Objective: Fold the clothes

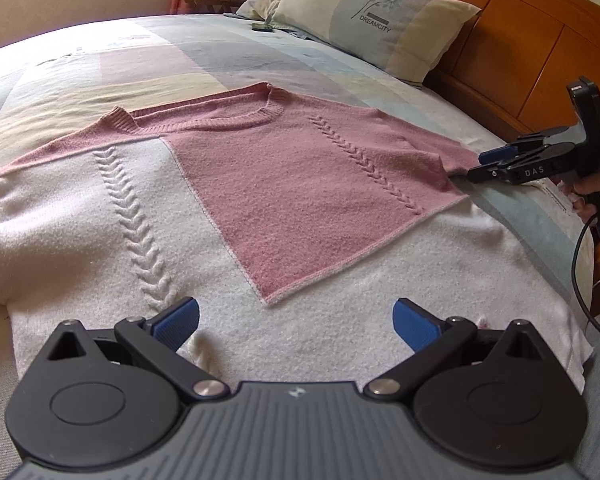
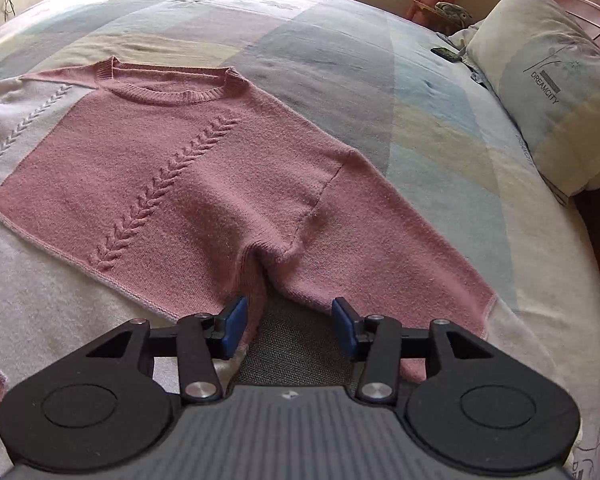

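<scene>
Wide open, the left hand-held gripper (image 1: 296, 322) hovers over the white hem of a soft, limp sweater (image 1: 292, 176) spread flat on the bed (image 1: 160, 52), while from the right view the right hand-held gripper (image 2: 290, 326) stands open at the underarm, a good place to pinch, I think.

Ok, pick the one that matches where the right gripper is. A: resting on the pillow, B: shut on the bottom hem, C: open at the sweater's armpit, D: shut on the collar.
C: the right gripper stands with its jaws apart, nothing between them, at the armpit where the sleeve meets the body of the sweater.
</scene>
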A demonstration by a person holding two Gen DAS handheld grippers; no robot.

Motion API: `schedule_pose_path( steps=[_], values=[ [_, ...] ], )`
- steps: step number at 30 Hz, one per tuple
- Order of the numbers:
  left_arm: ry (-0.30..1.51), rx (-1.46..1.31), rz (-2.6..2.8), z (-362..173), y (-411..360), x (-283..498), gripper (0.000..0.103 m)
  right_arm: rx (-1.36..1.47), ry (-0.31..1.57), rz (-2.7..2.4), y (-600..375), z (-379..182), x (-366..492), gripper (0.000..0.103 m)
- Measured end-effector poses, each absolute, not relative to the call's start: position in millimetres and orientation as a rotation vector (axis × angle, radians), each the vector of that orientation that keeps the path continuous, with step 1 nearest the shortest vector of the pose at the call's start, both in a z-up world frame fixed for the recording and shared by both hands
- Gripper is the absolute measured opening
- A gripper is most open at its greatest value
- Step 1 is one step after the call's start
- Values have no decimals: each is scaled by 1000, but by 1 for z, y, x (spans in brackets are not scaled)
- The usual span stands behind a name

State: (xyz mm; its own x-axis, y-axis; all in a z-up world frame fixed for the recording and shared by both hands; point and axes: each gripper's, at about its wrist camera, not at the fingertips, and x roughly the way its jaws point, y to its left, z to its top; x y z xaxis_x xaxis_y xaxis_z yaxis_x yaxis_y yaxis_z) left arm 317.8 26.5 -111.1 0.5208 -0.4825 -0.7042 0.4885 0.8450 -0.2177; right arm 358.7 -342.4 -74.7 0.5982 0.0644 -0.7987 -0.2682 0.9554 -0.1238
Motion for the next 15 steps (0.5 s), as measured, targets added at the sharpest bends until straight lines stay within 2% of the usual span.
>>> schedule_pose_path(
  steps=[2,5,12,15],
  values=[
    [835,21,-588,-110,25,316,102,-81,899,142,-374,-75,348,72],
    [842,19,-596,-111,23,316,102,185,867,50,-430,-84,328,72],
    [855,33,-590,-118,20,318,102,503,675,-101,-508,-94,282,72],
    [855,43,-587,-120,19,318,102,610,665,-229,-530,-95,287,73]
  ],
)
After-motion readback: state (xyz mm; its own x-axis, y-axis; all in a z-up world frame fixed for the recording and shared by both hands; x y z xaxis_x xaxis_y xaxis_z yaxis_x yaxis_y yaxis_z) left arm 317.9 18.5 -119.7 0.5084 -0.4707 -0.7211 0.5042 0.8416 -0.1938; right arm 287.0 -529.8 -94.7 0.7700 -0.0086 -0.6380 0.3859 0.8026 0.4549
